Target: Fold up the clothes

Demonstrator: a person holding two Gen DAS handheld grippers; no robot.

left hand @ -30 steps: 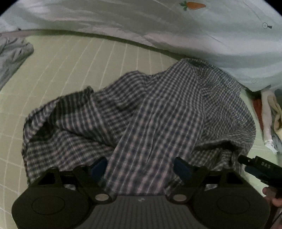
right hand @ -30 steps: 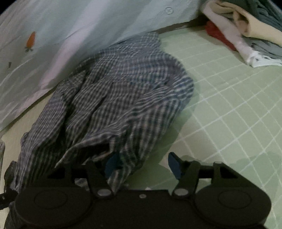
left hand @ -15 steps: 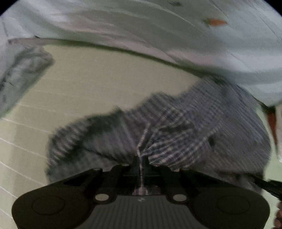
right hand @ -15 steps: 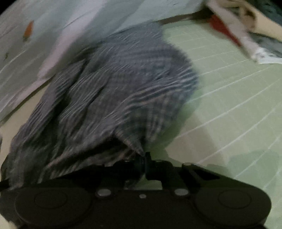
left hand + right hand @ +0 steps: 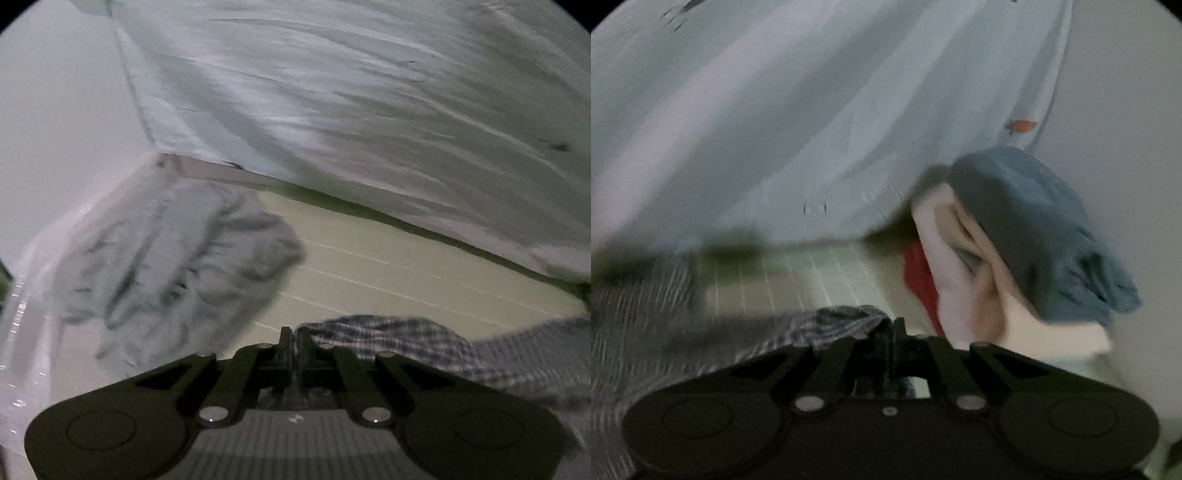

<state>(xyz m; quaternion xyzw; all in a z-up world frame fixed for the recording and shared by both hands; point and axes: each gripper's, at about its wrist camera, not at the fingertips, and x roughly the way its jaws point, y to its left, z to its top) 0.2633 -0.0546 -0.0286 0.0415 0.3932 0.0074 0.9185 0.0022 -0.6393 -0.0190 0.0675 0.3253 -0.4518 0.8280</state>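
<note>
A blue-and-white checked garment (image 5: pixel 406 336) trails off to the right of my left gripper (image 5: pixel 294 334), which is shut on one of its edges, lifted above the green mat (image 5: pixel 388 266). In the right wrist view the same checked garment (image 5: pixel 846 319) hangs away to the left of my right gripper (image 5: pixel 892 326). Its jaws are pinched on a bunched edge of the cloth and are just starting to open, with the fabric still between them. Both views are blurred by motion.
A crumpled grey garment (image 5: pixel 177 266) lies at the mat's left end by a white wall (image 5: pixel 55 110). A pale blue bedcover (image 5: pixel 369 110) hangs along the back. A pile of clothes (image 5: pixel 1015 240), blue, cream and red, sits at the right.
Both grippers went from open over the heaped checked garment to shut on its edges. Both have since lifted and swung apart, drawing the cloth out between them.
</note>
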